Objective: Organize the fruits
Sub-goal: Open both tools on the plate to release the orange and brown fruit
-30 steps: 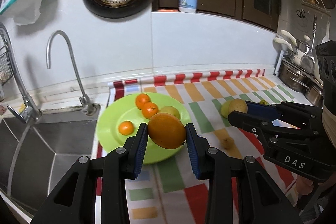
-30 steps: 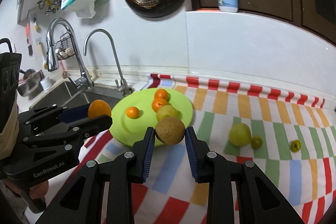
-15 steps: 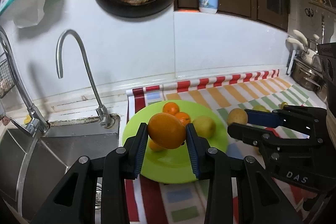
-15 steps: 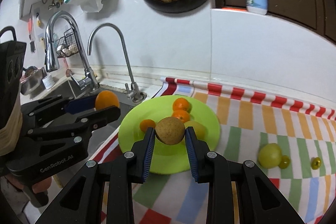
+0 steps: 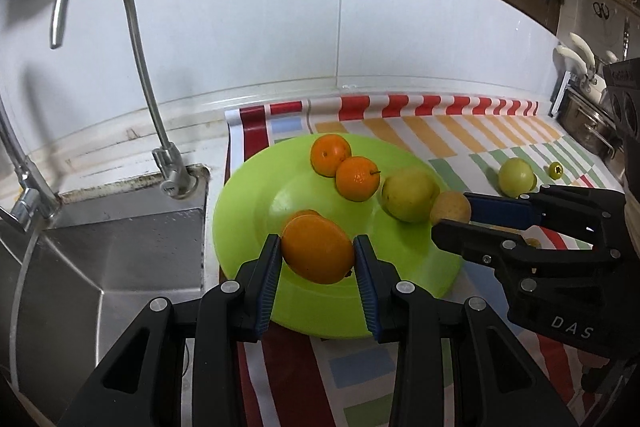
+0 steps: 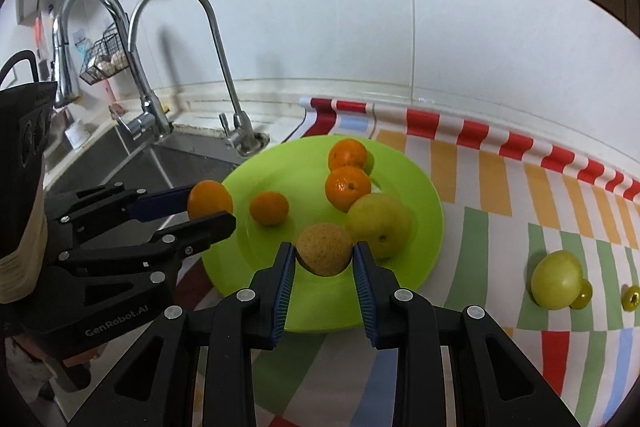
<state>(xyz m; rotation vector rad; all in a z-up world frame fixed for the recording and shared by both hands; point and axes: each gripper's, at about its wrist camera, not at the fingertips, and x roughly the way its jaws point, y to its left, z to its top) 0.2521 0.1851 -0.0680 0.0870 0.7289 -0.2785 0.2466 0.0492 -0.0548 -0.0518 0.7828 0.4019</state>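
On the plate: the green plate (image 6: 424, 259) already carries three small oranges (image 6: 347, 185) and a yellow-green pear-like fruit (image 6: 378, 223).
Left gripper (image 5: 316, 269): jaws clamped on a large orange (image 5: 317, 254), held over the near part of the plate, not yet set down.
Right gripper (image 6: 324, 267): jaws clamped on a brown, rough-skinned round fruit (image 6: 324, 253), over the plate's near edge, just beside the pear-like fruit.
Left to do: release both held fruits, then fetch the yellow-green fruit (image 6: 557, 279) and two small yellow-green fruits (image 6: 632, 298) lying on the striped cloth (image 6: 500, 187) covering the table, well apart from the plate.
Around: sink (image 5: 100, 267) and faucet (image 5: 132, 59) to the left of the plate; a dark pan hangs on the wall above.
In the way: the plate's middle looks free, though the small orange behind the held one may crowd the drop.
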